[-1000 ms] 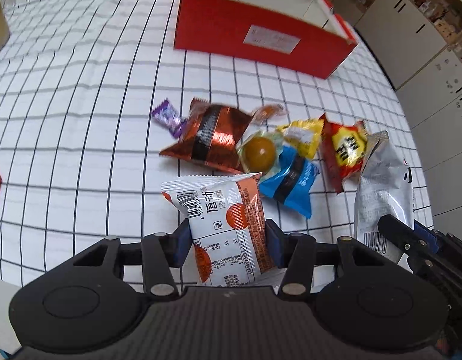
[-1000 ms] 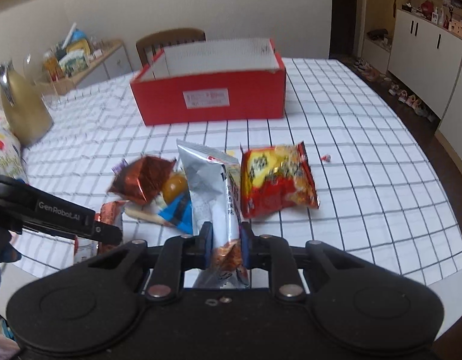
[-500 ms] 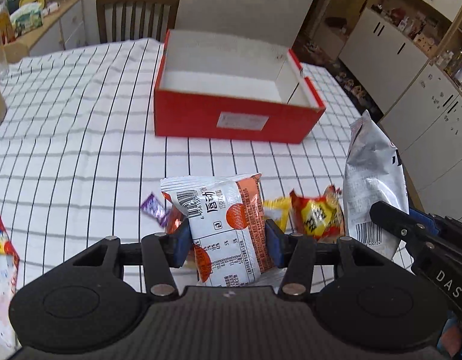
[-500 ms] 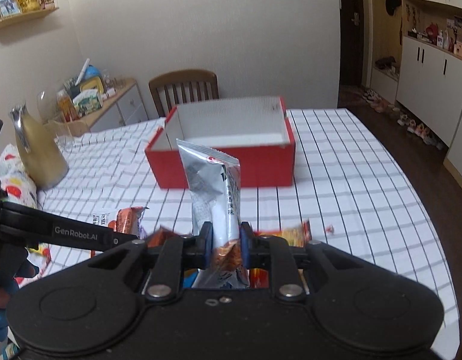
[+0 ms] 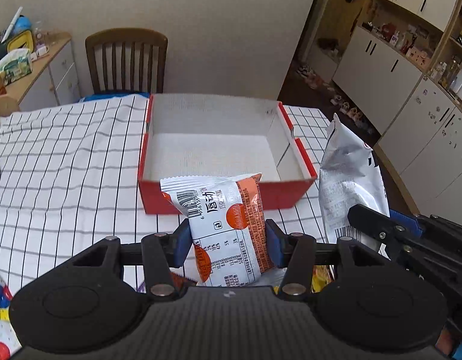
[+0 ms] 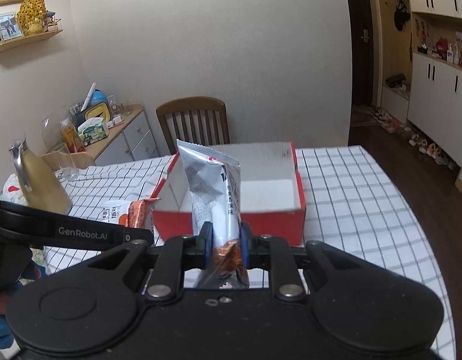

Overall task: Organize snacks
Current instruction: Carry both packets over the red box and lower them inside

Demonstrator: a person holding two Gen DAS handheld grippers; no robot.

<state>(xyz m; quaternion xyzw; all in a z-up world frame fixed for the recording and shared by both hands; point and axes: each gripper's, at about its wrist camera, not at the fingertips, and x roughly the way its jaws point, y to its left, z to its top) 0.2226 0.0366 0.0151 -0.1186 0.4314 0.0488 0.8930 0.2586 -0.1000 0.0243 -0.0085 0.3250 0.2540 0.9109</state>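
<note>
Carrying two snack packets toward the open red cardboard box with a white interior (image 5: 219, 150), which is sitting empty on the bench under a white black-gridded cloth (image 5: 66, 162). Left hand-held gripper (image 5: 226, 240) is pinching a white-and-orange foil snack packet with a barcode (image 5: 222, 222) across its lower half; the packet's top edge is overlapping the box's near red wall in the left wrist view, though whether it is above the wall or short of it cannot be told. Right hand-held gripper (image 6: 226, 246) is pressed tight on the lower end of a tall silver crinkled snack bag (image 6: 214, 192), which is standing upright between the blue pads (image 6: 207, 246), its top showing against the box interior. Both loads are hanging clear of the bench, just beside each other.

Risks from here, as judgement:
- Silver bag is being held low and is top-heavy; a quick tilt could fold it over or let slick foil slide out of the pinch.
- Both hand-held grippers are converging on one opening; they could knock together, or one packet could snag the other.
- Releasing short of the near wall would be dropping a packet onto the cloth, or catching the rim and nudging the light box.
</note>
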